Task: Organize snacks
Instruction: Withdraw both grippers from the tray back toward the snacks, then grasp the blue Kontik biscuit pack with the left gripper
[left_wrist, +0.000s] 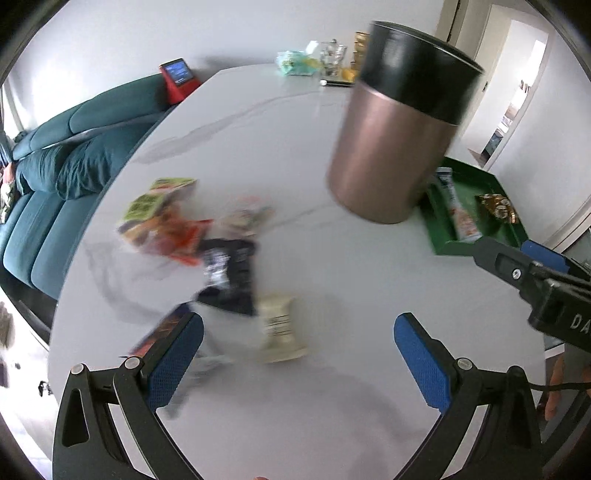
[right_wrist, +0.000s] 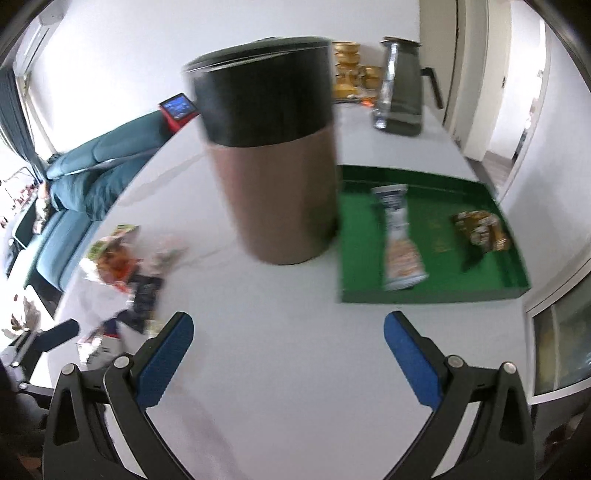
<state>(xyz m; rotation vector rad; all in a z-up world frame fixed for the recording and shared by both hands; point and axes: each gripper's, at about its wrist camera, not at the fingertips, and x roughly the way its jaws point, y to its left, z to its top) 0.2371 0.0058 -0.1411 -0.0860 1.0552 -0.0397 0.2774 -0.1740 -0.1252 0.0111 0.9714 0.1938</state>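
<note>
Green tray (right_wrist: 424, 295) with two blurred, seemingly packaged snacks: pouch (right_wrist: 400, 240), gold packet (right_wrist: 480, 230).

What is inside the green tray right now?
The green tray holds two snacks: a long white packet and a gold-wrapped one. Its left edge is hidden behind the canister.
</note>
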